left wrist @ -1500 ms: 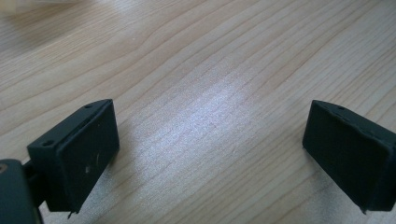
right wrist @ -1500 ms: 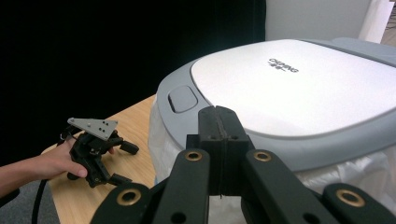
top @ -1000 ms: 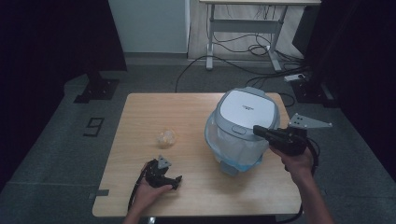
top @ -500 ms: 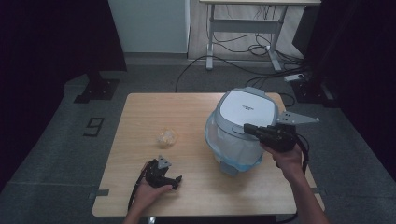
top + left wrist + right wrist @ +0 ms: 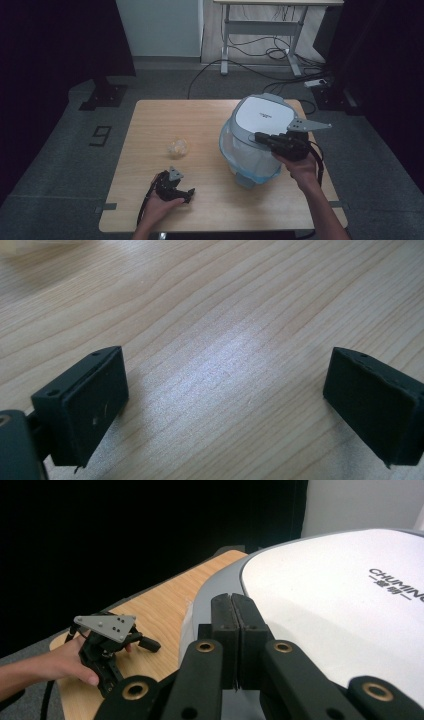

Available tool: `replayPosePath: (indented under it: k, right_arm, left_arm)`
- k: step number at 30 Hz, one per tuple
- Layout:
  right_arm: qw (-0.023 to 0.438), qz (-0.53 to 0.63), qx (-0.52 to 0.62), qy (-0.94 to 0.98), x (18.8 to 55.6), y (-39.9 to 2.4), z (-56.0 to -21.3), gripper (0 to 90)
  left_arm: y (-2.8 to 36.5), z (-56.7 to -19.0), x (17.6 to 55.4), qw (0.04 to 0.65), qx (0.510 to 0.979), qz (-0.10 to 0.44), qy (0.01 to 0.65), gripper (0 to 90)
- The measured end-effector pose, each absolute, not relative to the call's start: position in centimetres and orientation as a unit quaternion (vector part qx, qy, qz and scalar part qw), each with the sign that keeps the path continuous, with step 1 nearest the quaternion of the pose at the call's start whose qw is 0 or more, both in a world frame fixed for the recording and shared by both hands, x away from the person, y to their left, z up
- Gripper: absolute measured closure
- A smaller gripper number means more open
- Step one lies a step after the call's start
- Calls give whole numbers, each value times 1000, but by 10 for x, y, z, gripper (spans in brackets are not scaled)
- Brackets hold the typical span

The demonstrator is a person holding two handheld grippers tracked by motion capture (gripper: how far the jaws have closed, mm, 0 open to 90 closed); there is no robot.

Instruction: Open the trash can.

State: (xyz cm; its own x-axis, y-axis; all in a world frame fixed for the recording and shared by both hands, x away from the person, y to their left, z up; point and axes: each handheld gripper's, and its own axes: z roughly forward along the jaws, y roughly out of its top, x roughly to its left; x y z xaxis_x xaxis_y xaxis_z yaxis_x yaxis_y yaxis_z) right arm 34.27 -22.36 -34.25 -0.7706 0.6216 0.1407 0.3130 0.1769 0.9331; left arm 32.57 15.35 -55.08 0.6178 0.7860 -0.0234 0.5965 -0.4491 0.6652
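A round bin (image 5: 264,114) with a white lid (image 5: 340,610) in a grey rim and a pale blue liner stands on the right half of the wooden table (image 5: 210,210). My right gripper (image 5: 259,135) is shut with nothing between its jaws. Its tips (image 5: 232,600) lie over the lid's near rim. Whether they touch it I cannot tell. My left gripper (image 5: 176,186) rests low at the table's front left, open over bare wood (image 5: 225,315). It also shows far off in the right gripper view (image 5: 107,640). A small crumpled yellowish thing (image 5: 178,147) lies left of the bin.
Behind the table stands a desk frame (image 5: 260,30) with cables (image 5: 260,52) on the floor. Dark curtains (image 5: 60,40) hang at both sides. A floor marker with a 9 (image 5: 101,135) lies left of the table. The wood between the yellowish thing and the bin is bare.
My right gripper has slid a little to the left, from beside the bin onto the lid's near rim. The left gripper, the bin and the yellowish thing have stayed put.
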Motion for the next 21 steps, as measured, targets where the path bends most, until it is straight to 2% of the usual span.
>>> replayPosePath:
  k: [21]
  right_arm:
    - [124,561,317,755,342,-224,-344,895]
  left_arm:
    - [153,-551,325,325,838,146,413,43]
